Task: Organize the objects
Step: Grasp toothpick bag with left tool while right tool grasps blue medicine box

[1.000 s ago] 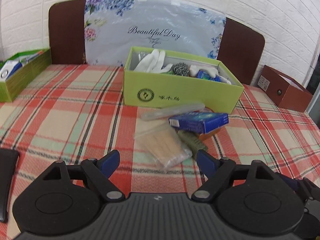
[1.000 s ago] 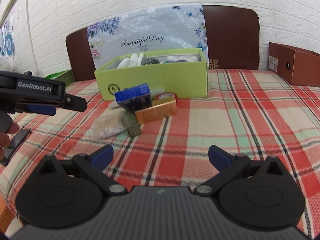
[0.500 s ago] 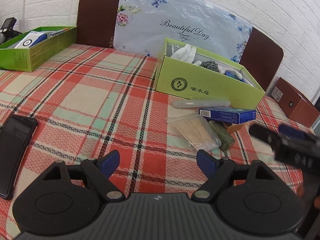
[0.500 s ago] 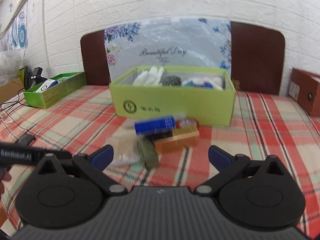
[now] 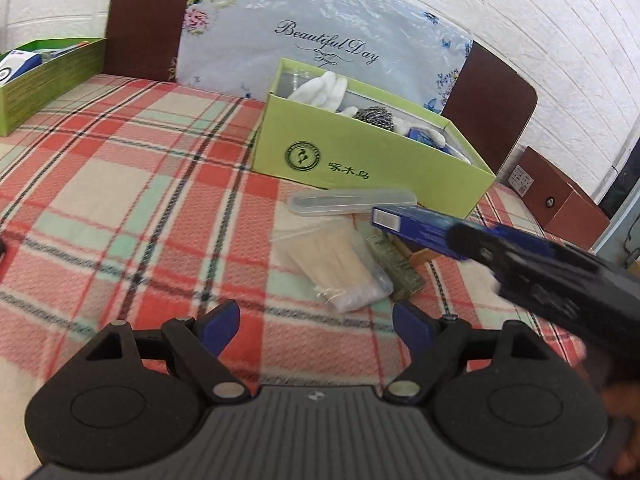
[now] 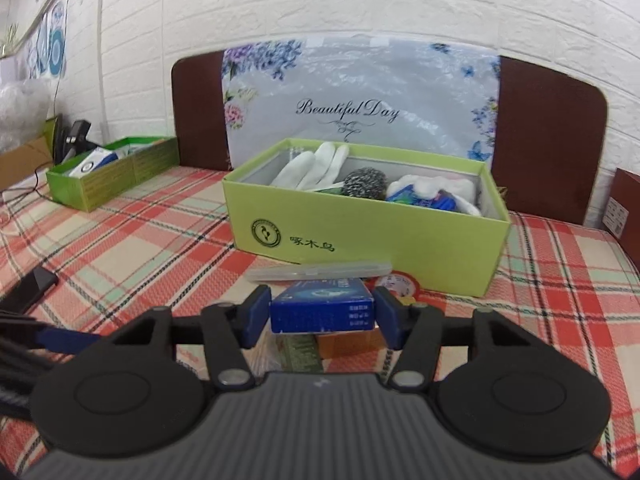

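Note:
A blue box [image 6: 323, 312] lies on top of a small heap in front of the open green box [image 6: 360, 240]. My right gripper [image 6: 322, 308] is closing on it, with a blue pad against each side of the box. From the left wrist view the same blue box [image 5: 412, 226] has the right gripper's black body [image 5: 560, 280] reaching in from the right. My left gripper [image 5: 316, 314] hangs open and empty over the plaid cloth, just short of a clear bag of wooden sticks [image 5: 336, 264].
A clear plastic case [image 5: 352, 202], an olive packet [image 5: 396, 264], an orange box [image 6: 344, 344] and a red-rimmed roll [image 6: 400, 284] make up the heap. A second green box [image 6: 112, 176] stands far left, a brown box [image 5: 560, 200] far right, a black phone [image 6: 32, 292] at left.
My right gripper has come forward to the blue box and its jaws have narrowed from wide open onto the box's sides. The left gripper has sunk a little and stayed open.

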`<state>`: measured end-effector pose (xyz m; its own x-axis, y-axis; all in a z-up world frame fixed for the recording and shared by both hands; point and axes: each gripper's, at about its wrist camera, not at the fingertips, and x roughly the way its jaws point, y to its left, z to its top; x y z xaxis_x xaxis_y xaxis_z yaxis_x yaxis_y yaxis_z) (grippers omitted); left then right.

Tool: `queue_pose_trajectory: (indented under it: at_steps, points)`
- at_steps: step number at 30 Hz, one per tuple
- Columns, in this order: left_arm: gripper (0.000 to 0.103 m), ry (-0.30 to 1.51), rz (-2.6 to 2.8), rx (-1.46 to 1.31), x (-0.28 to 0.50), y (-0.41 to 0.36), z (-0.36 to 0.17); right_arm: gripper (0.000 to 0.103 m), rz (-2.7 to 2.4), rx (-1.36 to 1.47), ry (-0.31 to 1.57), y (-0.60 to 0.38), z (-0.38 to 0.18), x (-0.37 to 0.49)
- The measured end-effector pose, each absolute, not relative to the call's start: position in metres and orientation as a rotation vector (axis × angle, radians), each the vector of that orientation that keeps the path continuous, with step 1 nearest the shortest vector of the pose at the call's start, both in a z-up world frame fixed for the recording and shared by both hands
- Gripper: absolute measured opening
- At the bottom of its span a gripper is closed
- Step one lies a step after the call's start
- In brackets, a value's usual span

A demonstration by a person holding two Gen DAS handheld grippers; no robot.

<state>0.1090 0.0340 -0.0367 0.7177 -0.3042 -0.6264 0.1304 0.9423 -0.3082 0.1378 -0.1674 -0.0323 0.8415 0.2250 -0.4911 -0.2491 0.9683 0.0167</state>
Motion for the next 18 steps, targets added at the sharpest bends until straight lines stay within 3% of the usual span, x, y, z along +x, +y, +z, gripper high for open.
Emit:
queue_pose_trajectory:
  at_steps: [7, 8, 9, 11, 12, 14, 18]
  points:
    - [0.085, 0.749, -0.242, -0.246, 0.148, 0.006, -0.046, 0.056, 0.234, 0.017, 0.528, -0.205, -0.034, 0.072]
    - [0.081, 0.755, -0.247, -0.243, 0.153, 0.003, -0.049, 0.056, 0.228, 0.032, 0.538, -0.208, -0.037, 0.064]
    - [0.068, 0.764, -0.25, -0.243, 0.157, 0.001, -0.052, 0.056, 0.22, 0.047, 0.547, -0.209, -0.041, 0.057]
    - [0.058, 0.766, -0.256, -0.26, 0.162, 0.002, -0.058, 0.056, 0.224, 0.08, 0.571, -0.212, -0.047, 0.047]
    - [0.038, 0.774, -0.244, -0.249, 0.163, 0.003, -0.059, 0.056, 0.228, 0.087, 0.585, -0.212, -0.05, 0.044]
    - [0.025, 0.773, -0.238, -0.213, 0.162, 0.007, -0.06, 0.056, 0.25, 0.085, 0.611, -0.21, -0.056, 0.04]
    - [0.018, 0.798, -0.256, -0.25, 0.15, 0.028, -0.058, 0.058, 0.323, 0.138, 0.638, -0.205, -0.061, 0.037]
